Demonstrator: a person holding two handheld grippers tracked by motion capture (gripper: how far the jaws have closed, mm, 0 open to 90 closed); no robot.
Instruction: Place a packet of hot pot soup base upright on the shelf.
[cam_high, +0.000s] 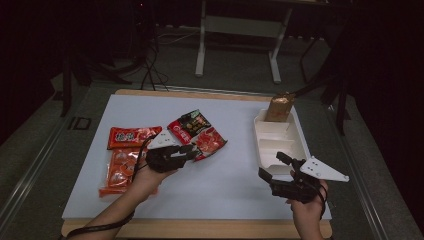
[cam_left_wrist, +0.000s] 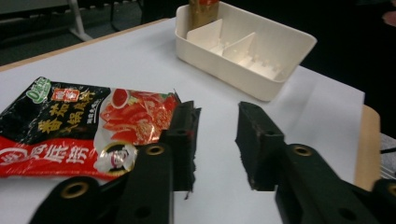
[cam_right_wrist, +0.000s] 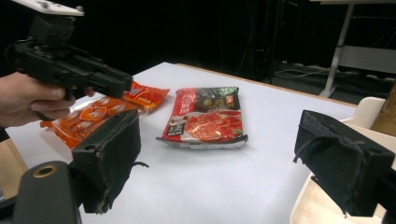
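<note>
Left gripper (cam_high: 192, 151): jaws part-open, nothing between, just beside red soup-base packet (cam_high: 198, 132) lying flat on counter (cam_high: 235, 175). Slide one jaw under packet edge (foil slippery), then close. Right gripper (cam_high: 272, 167): wide open, empty, by tray (cam_high: 260, 131).

Red-and-black sauce packet (cam_high: 196, 133): glossy foil pouch with tomato picture and printed characters, lying flat on the white surface (cam_high: 225, 175), skewed, unopened, mid-surface.

Two orange snack packets (cam_high: 125, 155) at white table's (cam_high: 230, 185) left.
</note>
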